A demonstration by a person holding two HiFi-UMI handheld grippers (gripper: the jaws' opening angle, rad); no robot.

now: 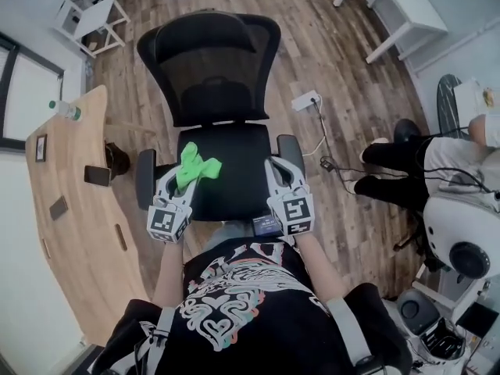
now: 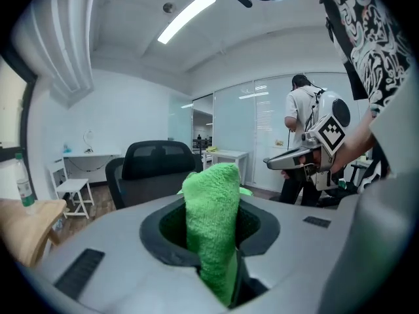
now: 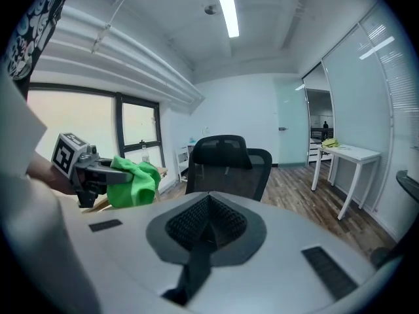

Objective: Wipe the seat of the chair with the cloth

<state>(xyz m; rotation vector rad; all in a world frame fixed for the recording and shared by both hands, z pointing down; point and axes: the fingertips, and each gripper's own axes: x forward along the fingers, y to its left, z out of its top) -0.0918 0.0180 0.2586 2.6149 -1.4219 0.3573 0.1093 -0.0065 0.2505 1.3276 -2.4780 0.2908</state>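
Nearest the person, the left gripper has its fingers closed on the green cloth, over the left half of the black chair seat. Beside it, the right gripper is at the seat's right edge, with its fingers together and empty. Armrests flank the seat, and beyond it rises the mesh backrest.

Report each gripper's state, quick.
Left gripper: shut on the fluffy green cloth.
Right gripper: shut, nothing between its jaws.
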